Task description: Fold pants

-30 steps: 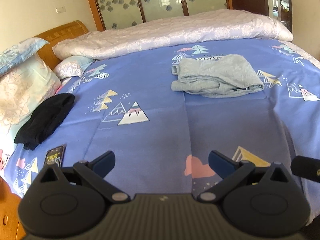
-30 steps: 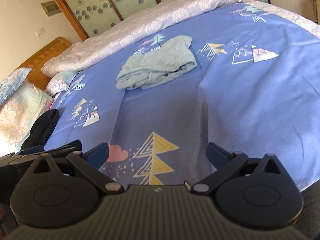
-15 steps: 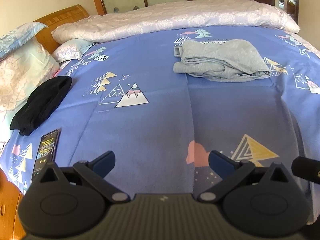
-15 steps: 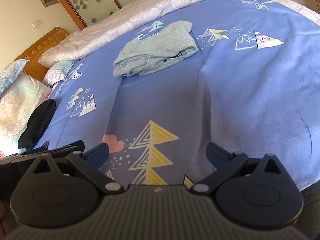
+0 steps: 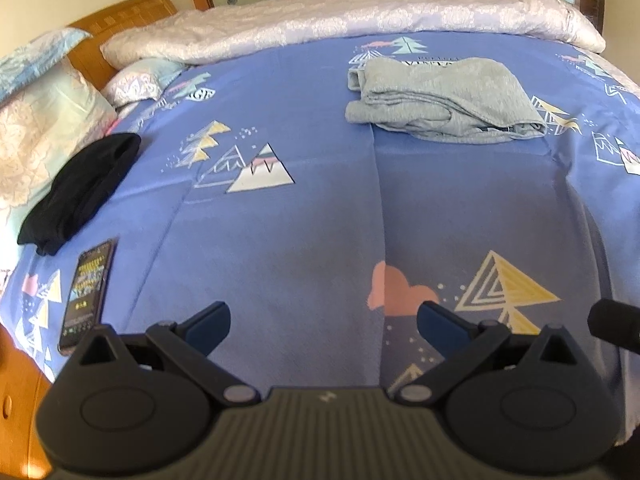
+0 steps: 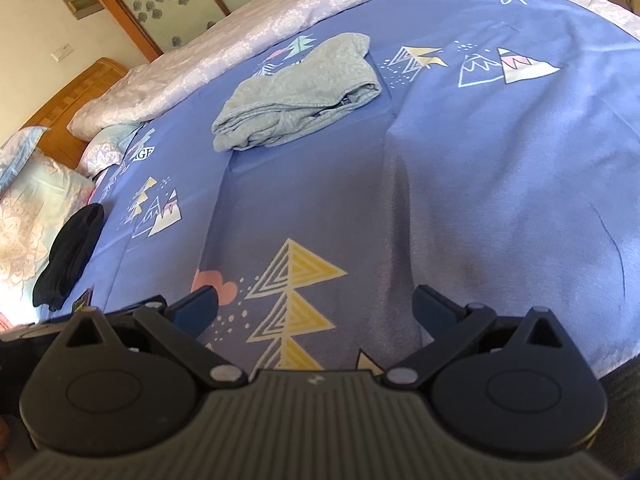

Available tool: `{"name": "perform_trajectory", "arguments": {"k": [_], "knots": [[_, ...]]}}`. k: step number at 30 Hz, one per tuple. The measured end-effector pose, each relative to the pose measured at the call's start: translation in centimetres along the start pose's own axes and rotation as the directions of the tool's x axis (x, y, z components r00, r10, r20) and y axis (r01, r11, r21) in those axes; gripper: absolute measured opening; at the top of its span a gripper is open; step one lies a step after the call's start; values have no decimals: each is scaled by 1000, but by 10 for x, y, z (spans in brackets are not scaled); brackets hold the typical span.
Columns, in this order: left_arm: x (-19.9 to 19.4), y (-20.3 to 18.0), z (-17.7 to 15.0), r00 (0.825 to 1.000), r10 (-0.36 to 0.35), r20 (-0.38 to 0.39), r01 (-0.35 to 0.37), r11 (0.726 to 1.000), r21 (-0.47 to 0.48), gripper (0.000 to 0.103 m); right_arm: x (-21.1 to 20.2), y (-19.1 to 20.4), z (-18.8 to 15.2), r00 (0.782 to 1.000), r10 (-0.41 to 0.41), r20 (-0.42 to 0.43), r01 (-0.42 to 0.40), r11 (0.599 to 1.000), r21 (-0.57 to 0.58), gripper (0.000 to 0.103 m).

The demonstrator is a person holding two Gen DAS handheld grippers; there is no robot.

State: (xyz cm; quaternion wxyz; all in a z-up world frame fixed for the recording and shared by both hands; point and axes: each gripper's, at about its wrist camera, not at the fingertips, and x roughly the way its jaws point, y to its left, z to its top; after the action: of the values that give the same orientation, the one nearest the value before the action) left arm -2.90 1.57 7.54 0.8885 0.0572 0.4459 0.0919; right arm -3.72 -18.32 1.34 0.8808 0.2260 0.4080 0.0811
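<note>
Both views sit lower and closer over the bed (image 5: 320,240) than before. Grey pants (image 5: 440,100) lie folded, seemingly in 2 or 3 layers, well ahead of the left gripper (image 5: 322,320) and right gripper (image 6: 314,306), both spread wide, holding nothing.

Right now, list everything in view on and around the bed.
grey pants: one, light grey, folded, far middle of the bed.
black garment: one, black, bundled, left side by the pillows.
phone: one, dark, screen lit, near left edge of the bed.
bed sheet: one, blue with mountain prints, covers the bed.
quilt: one, pale lilac, rolled along the far side.
pillows: several, floral, at the left.
headboard: one, wooden, left.
left hand-held gripper: open, empty.
right hand-held gripper: open, empty.
</note>
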Motion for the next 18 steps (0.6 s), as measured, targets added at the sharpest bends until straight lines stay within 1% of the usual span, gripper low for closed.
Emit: {"name": "perform_trajectory", "arguments": {"k": [9,18], "knots": [[-4,-2,0,998,-59,-32,58,998,-15,103,-8,3,-2,998,-30,48,32,999,-29,103],[-8,-4,0,996,-79,-29,78,997,-13,103,-10,14,-3,996,-46,80,51,997,-65,103]]}}
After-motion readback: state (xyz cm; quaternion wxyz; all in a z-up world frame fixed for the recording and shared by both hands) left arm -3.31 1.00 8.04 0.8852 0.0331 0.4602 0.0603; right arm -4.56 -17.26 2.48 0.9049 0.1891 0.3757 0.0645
